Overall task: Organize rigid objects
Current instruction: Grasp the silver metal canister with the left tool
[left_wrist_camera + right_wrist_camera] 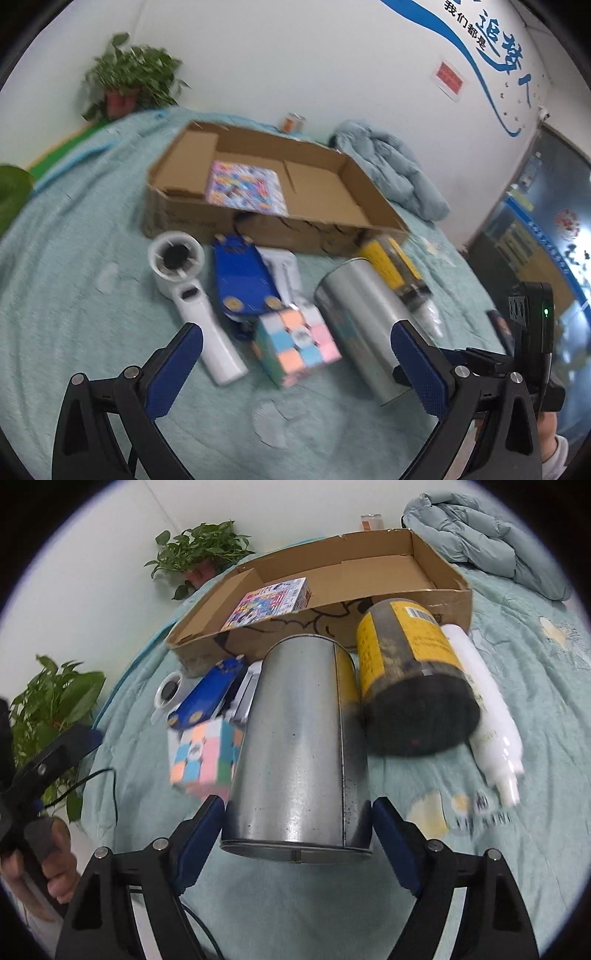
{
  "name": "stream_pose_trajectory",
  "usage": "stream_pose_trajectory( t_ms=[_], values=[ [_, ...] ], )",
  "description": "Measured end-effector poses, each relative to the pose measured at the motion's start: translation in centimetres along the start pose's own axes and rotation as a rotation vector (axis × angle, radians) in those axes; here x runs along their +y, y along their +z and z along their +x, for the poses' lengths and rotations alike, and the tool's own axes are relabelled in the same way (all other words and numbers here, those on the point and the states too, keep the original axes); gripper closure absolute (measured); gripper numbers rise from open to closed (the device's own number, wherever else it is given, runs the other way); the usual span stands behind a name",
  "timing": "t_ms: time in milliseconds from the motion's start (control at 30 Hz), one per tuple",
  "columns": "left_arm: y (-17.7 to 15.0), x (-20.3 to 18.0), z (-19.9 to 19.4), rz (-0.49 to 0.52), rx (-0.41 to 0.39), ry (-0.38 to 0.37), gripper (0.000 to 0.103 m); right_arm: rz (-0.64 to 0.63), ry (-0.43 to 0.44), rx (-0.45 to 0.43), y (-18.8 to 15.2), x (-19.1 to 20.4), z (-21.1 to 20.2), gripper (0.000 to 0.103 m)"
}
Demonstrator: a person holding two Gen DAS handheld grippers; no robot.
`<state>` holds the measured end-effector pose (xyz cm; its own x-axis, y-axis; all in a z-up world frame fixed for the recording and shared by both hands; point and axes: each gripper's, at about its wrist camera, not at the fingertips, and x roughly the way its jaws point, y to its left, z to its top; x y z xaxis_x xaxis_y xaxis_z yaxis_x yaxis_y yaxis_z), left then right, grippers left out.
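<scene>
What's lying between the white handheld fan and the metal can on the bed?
In the left wrist view, the blue case and the pastel cube lie between the white handheld fan and the metal can, with a white box behind them.

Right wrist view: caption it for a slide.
Right tool straddles a lying silver tin, beside a yellow-labelled jar, before the cardboard box.
</scene>
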<state>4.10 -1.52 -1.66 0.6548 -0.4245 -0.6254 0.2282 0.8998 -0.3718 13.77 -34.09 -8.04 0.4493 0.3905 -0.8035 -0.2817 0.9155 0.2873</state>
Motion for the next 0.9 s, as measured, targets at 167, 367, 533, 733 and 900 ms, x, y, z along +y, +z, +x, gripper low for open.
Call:
stream_pose_trajectory(
  t_ms=[167, 367, 533, 733, 900],
  values=[
    [-3.3, -0.5, 1.5, -0.050, 0.136, -0.179, 0.001, -0.076, -0.032, 0.110, -4.5, 1.7, -1.5, 0.020],
    [-6.3, -1.6, 3.4, -0.062, 0.237, -0.286, 0.001, -0.026, 0.166, 0.125, -5.3, 0.6, -4.4, 0.020],
    [-6.4, -2.2, 6.5, -0.125, 0.298, -0.377, 0.001, -0.008, 0.130, 0.159, -4.4, -1.0, -2.2, 0.020],
    [-6.4, -3.1, 9.5, -0.132, 0.373, -0.386, 0.005, -0.056, 0.165, 0.190, -4.7, 1.2, 0.8, 0.017],
    [-6.9, -3.1, 10.9, -0.158, 0.407, -0.428, 0.014, -0.057, 0.149, 0.188, -4.6, 1.7, 1.3, 0.016]
  ],
)
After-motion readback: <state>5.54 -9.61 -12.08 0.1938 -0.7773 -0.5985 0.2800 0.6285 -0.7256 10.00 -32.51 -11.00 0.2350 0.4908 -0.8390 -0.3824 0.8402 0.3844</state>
